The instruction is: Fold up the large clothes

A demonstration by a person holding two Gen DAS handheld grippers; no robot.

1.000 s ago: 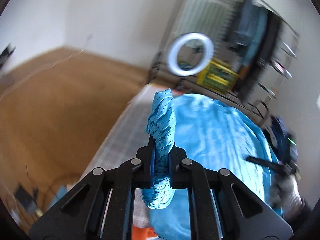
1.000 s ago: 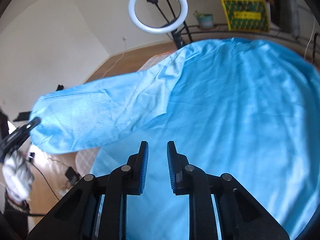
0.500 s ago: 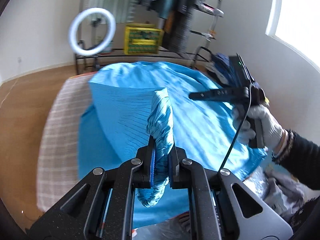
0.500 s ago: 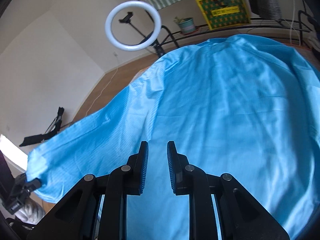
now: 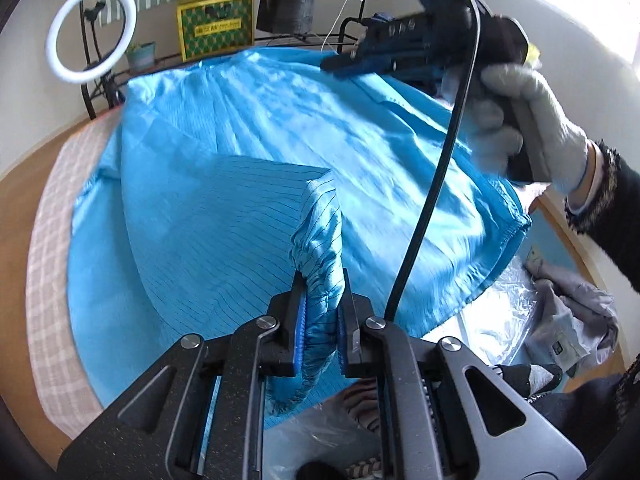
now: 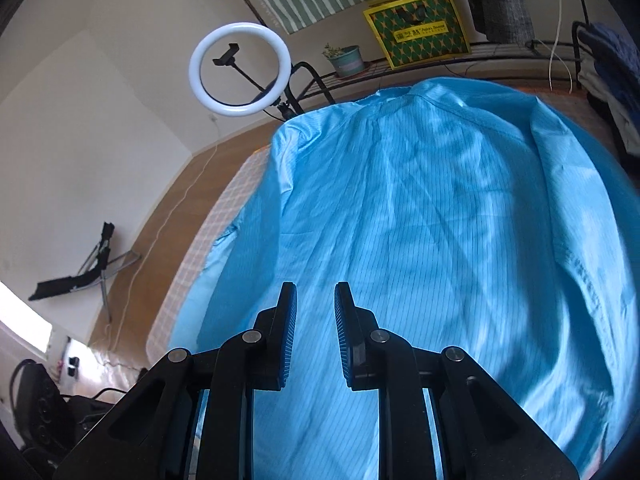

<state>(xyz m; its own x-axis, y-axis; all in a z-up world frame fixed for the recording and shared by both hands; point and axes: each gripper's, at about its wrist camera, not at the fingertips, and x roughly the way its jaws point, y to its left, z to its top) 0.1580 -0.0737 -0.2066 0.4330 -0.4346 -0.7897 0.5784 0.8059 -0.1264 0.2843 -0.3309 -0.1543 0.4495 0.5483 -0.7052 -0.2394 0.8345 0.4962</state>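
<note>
1. We see a checked bed cover [image 5: 48, 264], with a ring light [image 6: 239, 69] standing behind it.
2. Blue coat [image 6: 420, 220] spread flat across it.
3. Left gripper [image 5: 320, 320] loosening, gathered sleeve cuff [image 5: 320, 248] still between its pads.
4. Right gripper [image 6: 315, 332] hovers slightly parted, holding nothing.

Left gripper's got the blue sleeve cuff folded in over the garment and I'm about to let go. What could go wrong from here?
1. The left gripper's jaws are opening with the cuff bunched between them; it may snag and drag the fold askew.
2. The sleeve lies angled across the garment and could settle crooked.
3. The cable hangs beside the cuff and might catch the fabric.
</note>
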